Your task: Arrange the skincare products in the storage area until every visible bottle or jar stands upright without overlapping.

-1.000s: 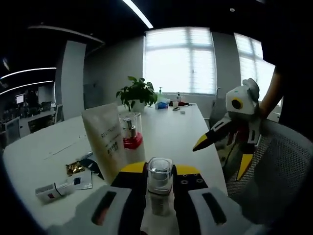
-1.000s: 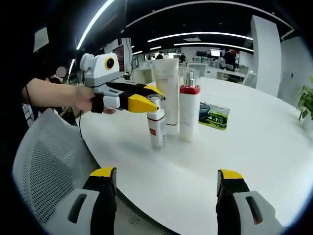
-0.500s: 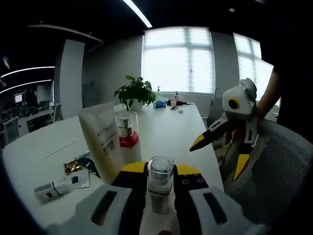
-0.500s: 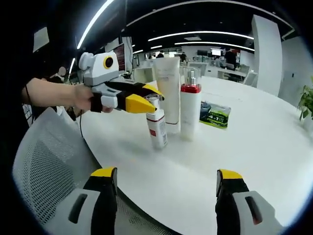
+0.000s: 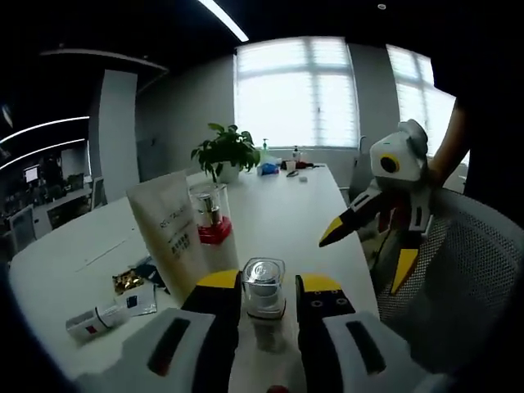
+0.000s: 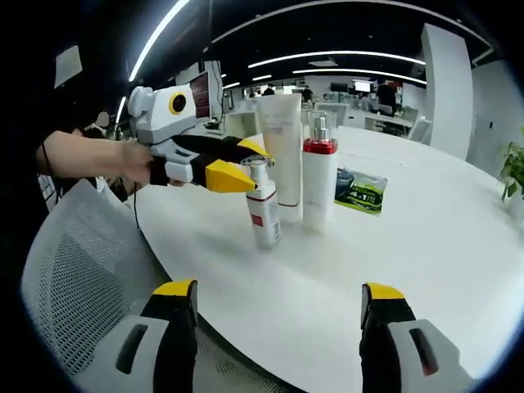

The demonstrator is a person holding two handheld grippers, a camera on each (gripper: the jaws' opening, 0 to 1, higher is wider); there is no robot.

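Left gripper view shows my left gripper (image 5: 264, 295) clamping the bottle (image 5: 264, 301) upright near the table (image 5: 282, 214) edge, right gripper (image 6: 278, 315) wide, idle.

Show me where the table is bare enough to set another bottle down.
In the right gripper view, bare table lies right of the red-capped pump bottle, past the green sachet. It is crowded where the white tube, pump bottle and small bottle cluster around the left gripper.

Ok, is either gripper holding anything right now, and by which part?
The left gripper grips the small bottle near its clear cap; it stands on the table. The right gripper is open, holding nothing.
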